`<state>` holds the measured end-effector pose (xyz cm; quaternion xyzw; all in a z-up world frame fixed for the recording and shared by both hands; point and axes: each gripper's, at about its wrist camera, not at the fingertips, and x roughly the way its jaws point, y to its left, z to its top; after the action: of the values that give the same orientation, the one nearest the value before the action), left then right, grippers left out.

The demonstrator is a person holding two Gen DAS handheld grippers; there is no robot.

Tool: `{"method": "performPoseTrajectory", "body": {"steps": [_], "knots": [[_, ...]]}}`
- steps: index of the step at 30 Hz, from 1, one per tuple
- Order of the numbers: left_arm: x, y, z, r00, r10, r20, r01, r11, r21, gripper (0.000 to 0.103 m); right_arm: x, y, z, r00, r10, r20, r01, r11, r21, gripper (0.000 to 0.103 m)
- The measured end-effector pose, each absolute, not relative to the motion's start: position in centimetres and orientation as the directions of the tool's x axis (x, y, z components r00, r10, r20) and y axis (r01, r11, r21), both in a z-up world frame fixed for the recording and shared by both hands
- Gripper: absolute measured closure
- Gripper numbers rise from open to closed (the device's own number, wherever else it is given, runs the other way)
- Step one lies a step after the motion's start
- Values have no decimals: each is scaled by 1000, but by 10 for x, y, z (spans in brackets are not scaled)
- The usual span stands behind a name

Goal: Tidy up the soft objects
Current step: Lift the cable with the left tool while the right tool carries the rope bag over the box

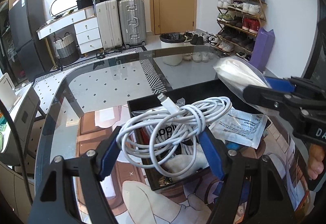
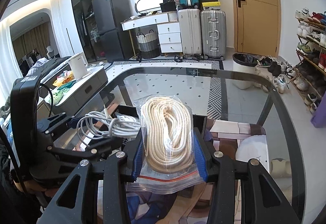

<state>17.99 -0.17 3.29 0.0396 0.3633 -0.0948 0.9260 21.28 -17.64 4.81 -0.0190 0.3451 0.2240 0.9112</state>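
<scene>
We see only part of the black box (image 1: 142, 104): in the left wrist view the white cable (image 1: 175, 120) and the gripper arms cover much of its inside, and in the right wrist view only a dark corner of it shows behind the bagged rope (image 2: 169, 130). What lies in the box is hard to sort out; we can tell a clear printed packet (image 1: 242, 126), a bag with cut-off lettering and something pale and soft at the bottom. The left gripper (image 1: 161, 140) is clenched on the cable, a loose, glossy bundle of thin round cord knotted around itself, its flat plug sticking up above the box; the blue ridged pads (image 1: 111, 154) press on the loops from both sides. The right gripper (image 2: 170, 152) grasps the rope, a thick, matte, cream braided coil sealed in a crinkly clear zip bag with a red strip, whose lower edge is hidden behind the gripper's frame. In the left wrist view that bag hangs above the far right corner of the box. Both bundles are held above the glass table (image 2: 264, 105), whose smooth dark-rimmed top lets a patterned mat show through. The hands are mostly cut off.
</scene>
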Motion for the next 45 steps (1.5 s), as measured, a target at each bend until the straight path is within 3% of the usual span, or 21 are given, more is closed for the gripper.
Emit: {"method": "performPoseTrajectory", "body": {"steps": [36,45], "knots": [[185,2,23,674,-171,-719,267,963,22,31,233,-150,5,569,389,-725,-462,880,110,59],[175,5,27,670,-204,-714,283,959,-8,28,220,-162,20,605,401,-688,-472,876,96,42]]}}
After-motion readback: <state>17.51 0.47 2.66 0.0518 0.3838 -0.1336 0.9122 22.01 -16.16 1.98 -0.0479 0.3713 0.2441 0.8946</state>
